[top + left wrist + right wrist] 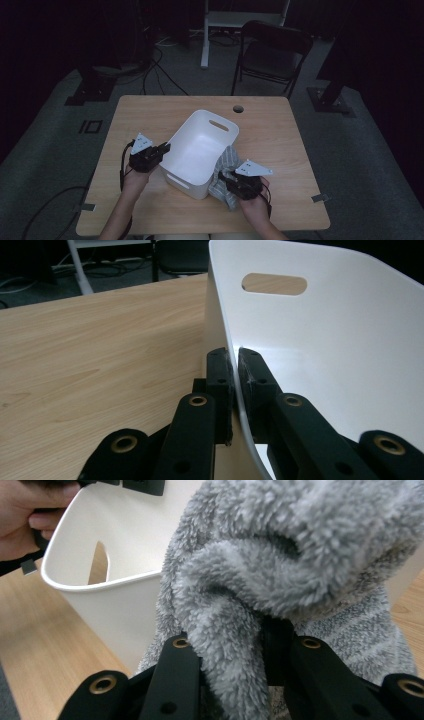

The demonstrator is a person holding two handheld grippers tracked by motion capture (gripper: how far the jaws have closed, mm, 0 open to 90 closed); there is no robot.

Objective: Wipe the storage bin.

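Fluffy grey towel (280,570) bunched right up against the right gripper's own camera, the right gripper (235,645) with its fingers clamped on a fold of it, just beside the white tub (100,595). Over in the left gripper view, the left gripper (234,375) has its fingers pinched shut on the tub's thin wall, steadying it on the table (90,355). From the high view the towel hangs against the tub's outer right side, so my worry is that the trailing cloth snags the rim and drags or tips the tub, or slips from that small pinch.

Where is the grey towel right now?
The grey towel hangs against the white tub's right side, pinched in the right gripper.
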